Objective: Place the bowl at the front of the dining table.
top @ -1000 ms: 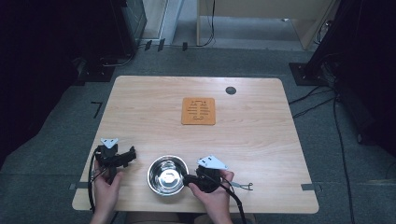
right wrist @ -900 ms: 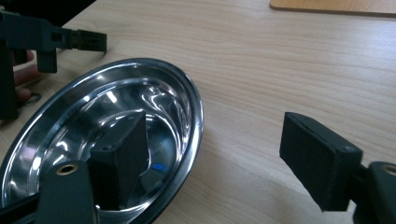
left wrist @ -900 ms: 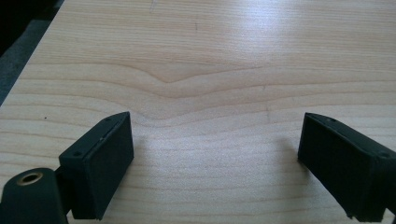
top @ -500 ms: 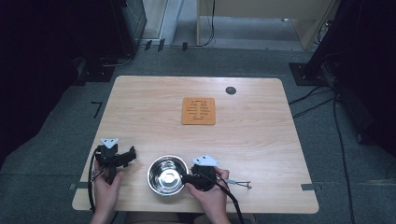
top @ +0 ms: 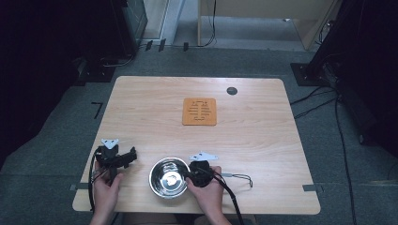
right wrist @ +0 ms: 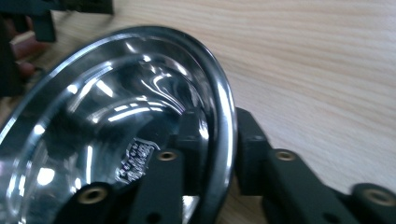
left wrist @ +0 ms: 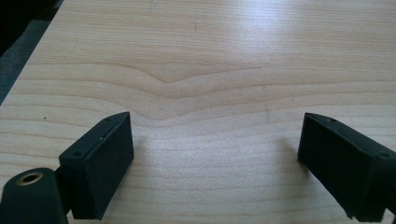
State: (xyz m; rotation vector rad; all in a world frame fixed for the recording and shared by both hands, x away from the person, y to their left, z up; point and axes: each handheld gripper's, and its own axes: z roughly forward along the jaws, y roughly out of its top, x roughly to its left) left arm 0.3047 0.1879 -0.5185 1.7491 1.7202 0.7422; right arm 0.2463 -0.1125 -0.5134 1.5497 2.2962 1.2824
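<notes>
Right gripper [right wrist: 219, 154] has its two black jaws pinching the rim of the stainless steel bowl [top: 169, 177], one jaw inside the wall and one outside, clamped on the metal. That bowl sits on the wooden table [top: 263, 140] near the person's edge, its right-hand rim caught in the gripper. Left gripper [left wrist: 215, 154] rests apart to the left, jaws spread wide over bare wood, grasping nothing. I judge the step in hand to be the grasp itself, just made or being settled. Next would come a lift, probably toward the orange trivet [top: 199, 111], which lies well apart toward the table's far side; a thin, slick rim calls for a firm, level hold.
</notes>
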